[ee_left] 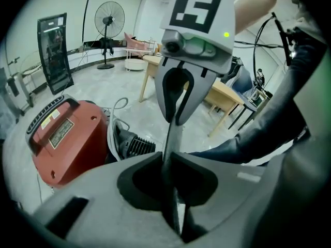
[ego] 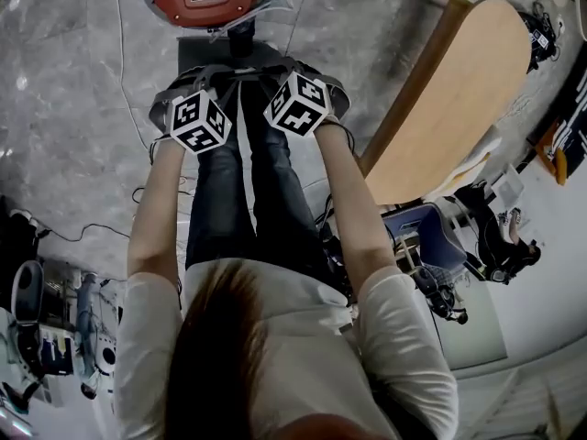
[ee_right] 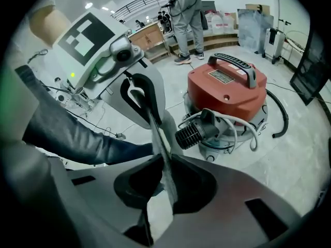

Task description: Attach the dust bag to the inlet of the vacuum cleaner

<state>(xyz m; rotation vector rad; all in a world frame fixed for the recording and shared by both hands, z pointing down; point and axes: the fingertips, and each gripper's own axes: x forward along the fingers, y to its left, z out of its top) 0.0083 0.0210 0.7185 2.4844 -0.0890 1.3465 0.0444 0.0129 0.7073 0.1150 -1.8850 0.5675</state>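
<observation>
**Dust bag pinched by both grippers, held up just short of the vacuum**

The dust bag (ee_right: 158,133) is a thin, pale grey sheet, seen edge-on in both gripper views. It is stretched between the two grippers in front of the person's legs and is off the floor (ego: 83,108). The left gripper (ee_left: 168,159) has its jaws nearly together, with only the bag's thin edge clamped between the pads. The right gripper (ee_right: 165,158) holds the opposite edge the same way, its jaws drawn in onto the fabric, which runs up out of them to the other gripper. In the head view the two marker cubes sit side by side, close together, and both grippers point steeply downward.

The red vacuum cleaner (ee_right: 227,92) stands on the floor just beyond the grippers and does not touch the bag. A ribbed black port (ee_right: 194,130) sticks out of its lower side towards the grippers, with a white cable (ee_right: 243,125) looped around it. A black hose (ee_right: 282,118) curves away on the far side.

Further out, a wooden table (ego: 449,108) stands to the person's right. A pedestal fan (ee_left: 108,19) is near the back wall, and another person (ee_right: 186,14) stands behind the vacuum
</observation>
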